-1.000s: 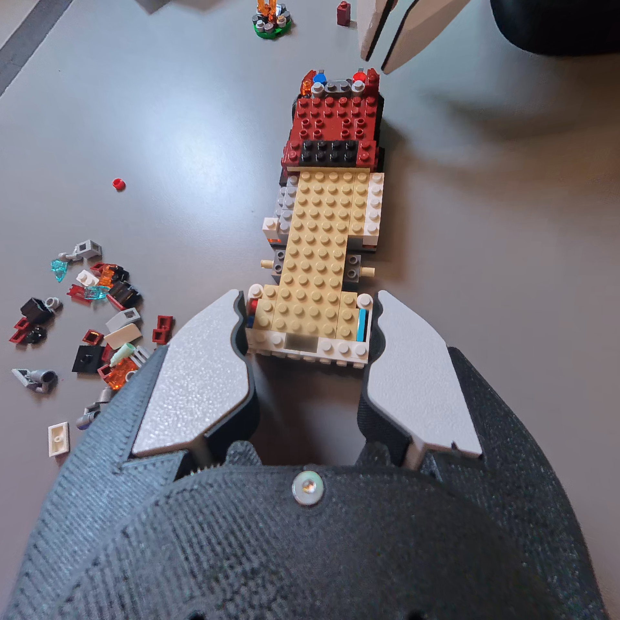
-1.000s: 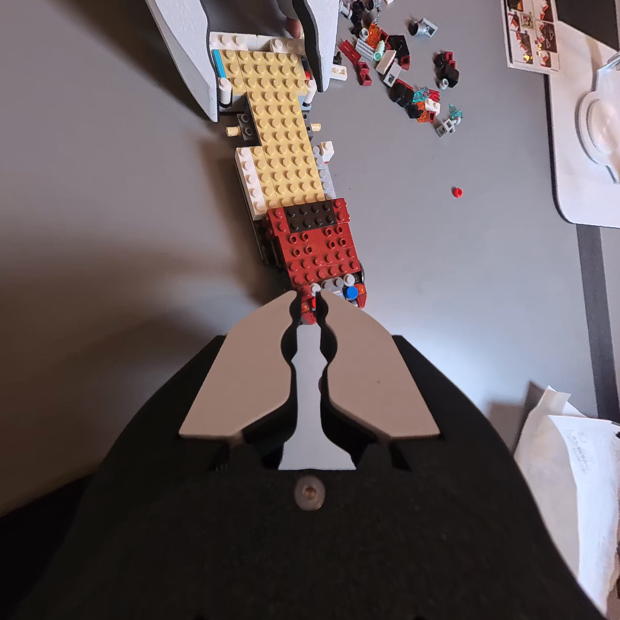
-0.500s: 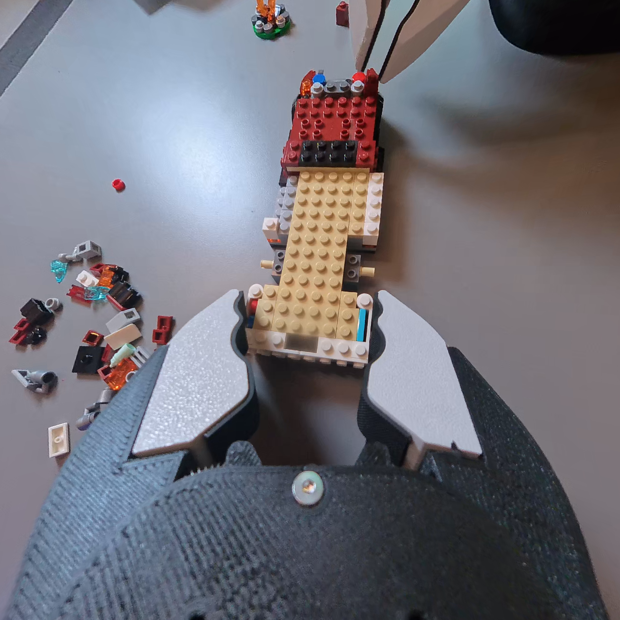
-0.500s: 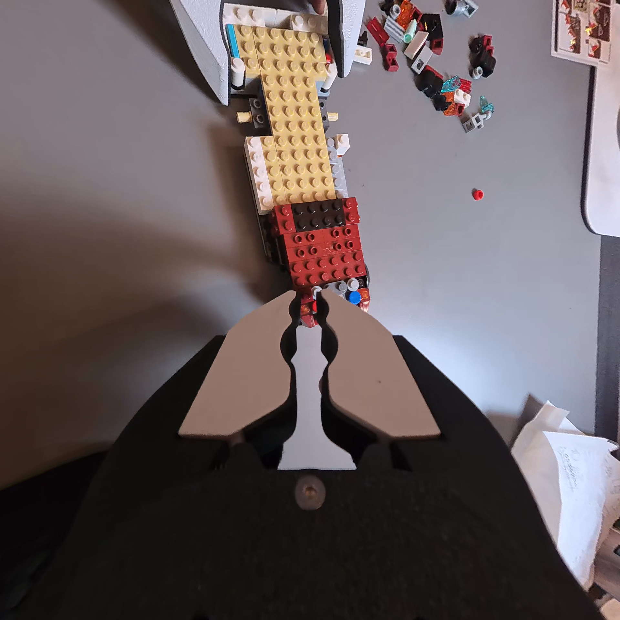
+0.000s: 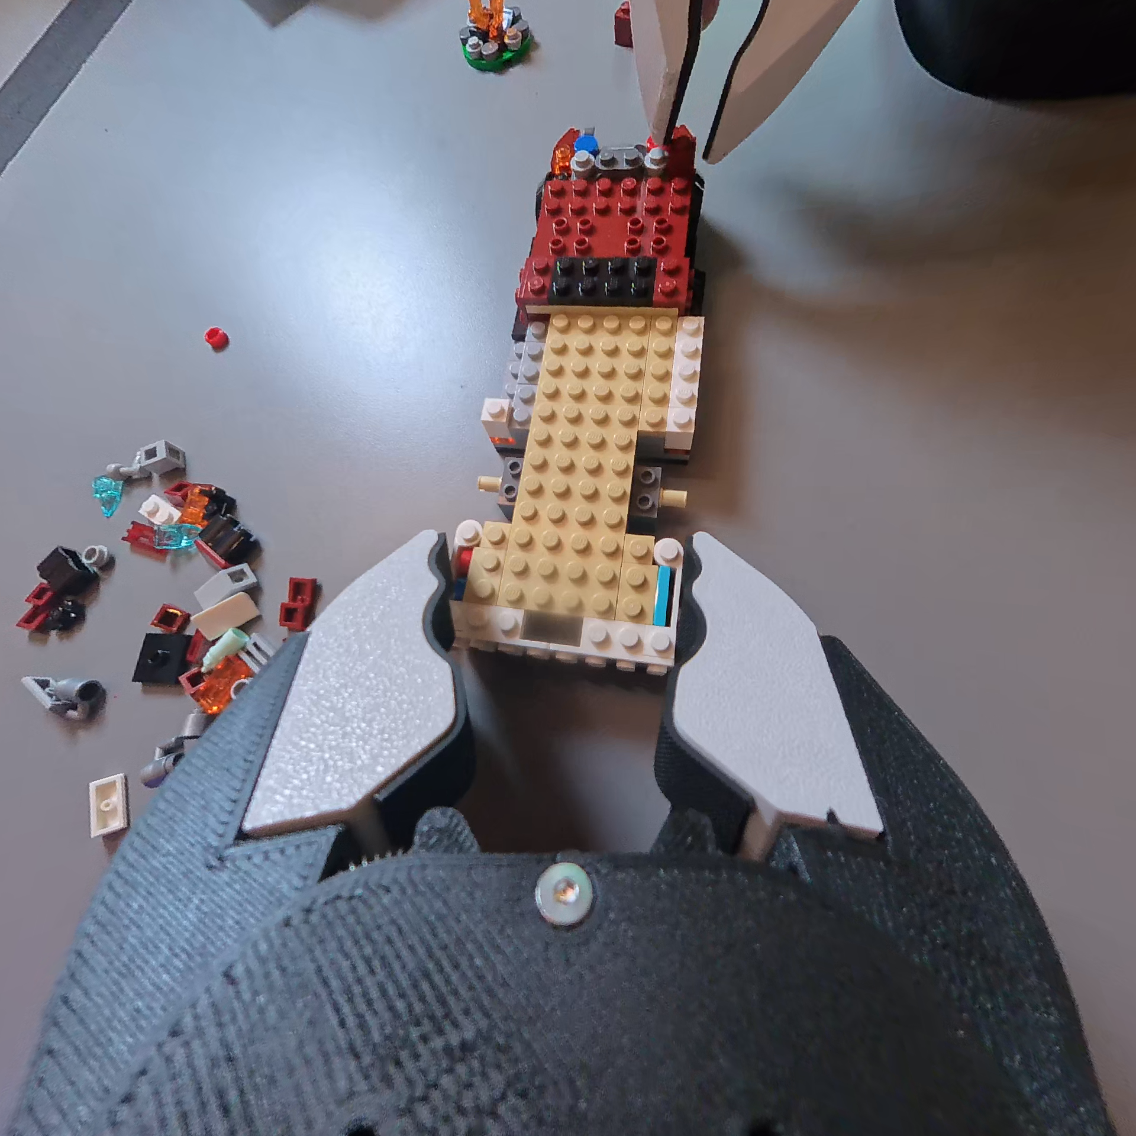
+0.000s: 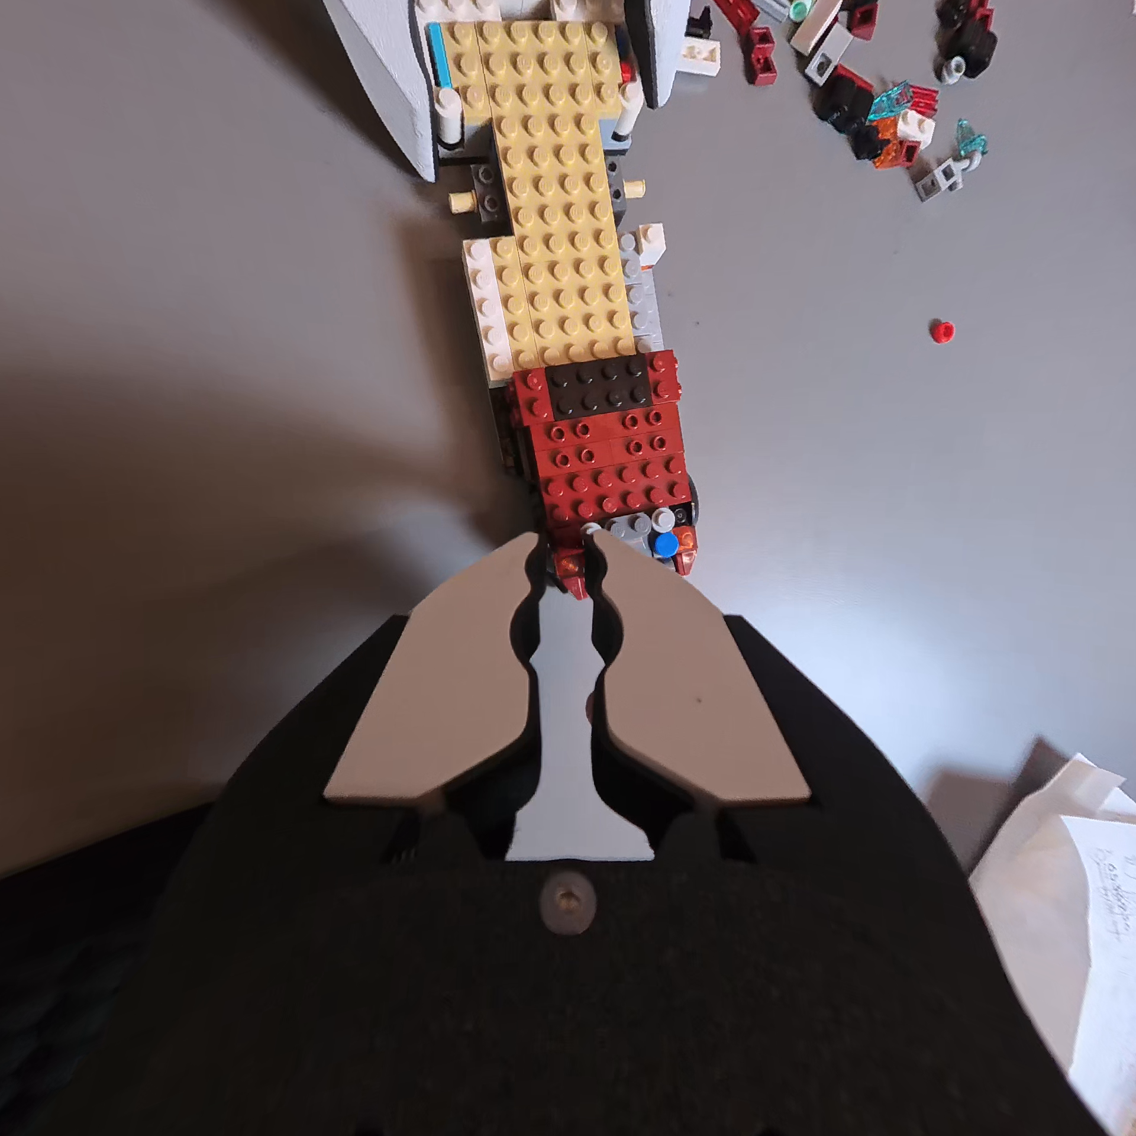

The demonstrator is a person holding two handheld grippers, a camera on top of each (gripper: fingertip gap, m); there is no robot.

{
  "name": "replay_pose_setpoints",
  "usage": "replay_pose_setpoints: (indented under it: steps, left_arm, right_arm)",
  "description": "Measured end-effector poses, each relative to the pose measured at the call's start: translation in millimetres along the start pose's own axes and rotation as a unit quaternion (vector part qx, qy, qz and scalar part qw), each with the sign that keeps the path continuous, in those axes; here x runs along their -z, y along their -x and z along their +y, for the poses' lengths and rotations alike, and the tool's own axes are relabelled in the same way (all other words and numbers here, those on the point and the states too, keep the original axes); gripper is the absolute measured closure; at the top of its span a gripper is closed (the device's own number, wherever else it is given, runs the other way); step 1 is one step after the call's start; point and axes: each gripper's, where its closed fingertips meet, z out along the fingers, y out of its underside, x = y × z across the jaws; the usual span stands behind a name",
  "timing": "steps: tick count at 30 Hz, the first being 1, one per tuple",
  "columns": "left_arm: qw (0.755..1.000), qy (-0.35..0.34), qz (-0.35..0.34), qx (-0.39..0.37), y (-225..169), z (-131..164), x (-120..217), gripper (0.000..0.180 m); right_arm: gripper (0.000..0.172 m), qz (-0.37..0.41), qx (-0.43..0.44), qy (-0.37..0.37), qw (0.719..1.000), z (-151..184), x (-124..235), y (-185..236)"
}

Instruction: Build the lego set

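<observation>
One long brick model (image 5: 590, 430) lies on the grey surface (image 5: 922, 492). The left gripper (image 5: 562, 590) has its fingers clamped on the model's white-and-tan end. The right gripper (image 6: 565, 553) pinches a dark red pointed piece (image 6: 571, 568) at the opposite end. A pile of loose bricks (image 5: 160, 584), one red stud (image 5: 215, 337) and one green-based mini build (image 5: 495, 40) lie nearby.

Left tool (image 5: 562, 590) wide; right tool (image 6: 565, 547) seemingly pinching.
</observation>
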Motion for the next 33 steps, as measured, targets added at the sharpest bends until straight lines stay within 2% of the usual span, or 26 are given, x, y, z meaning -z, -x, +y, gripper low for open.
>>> replay_pose_setpoints:
  steps: [5, 19, 25, 33]
  left_arm:
    - [1.000, 0.000, -0.001, 0.000, 0.1, 0.1, -0.1, 0.109]
    - [1.000, 0.006, -0.008, -0.002, -0.7, 0.3, -0.2, 0.109]
    - [1.000, 0.006, -0.007, -0.003, -0.8, 0.3, -0.2, 0.109]
    - [1.000, 0.005, -0.005, -0.001, -0.7, 0.2, -0.6, 0.109]
  right_arm:
    - [0.163, 0.001, -0.009, 0.005, 1.000, 0.1, -0.7, -1.5]
    - [0.163, 0.028, -0.130, 0.011, 0.991, 1.3, -1.5, -4.1]
    - [0.164, 0.025, -0.120, 0.004, 0.992, 0.9, -1.5, -3.9]
    - [0.162, 0.033, -0.051, 0.003, 0.998, -1.6, 1.0, -1.4]
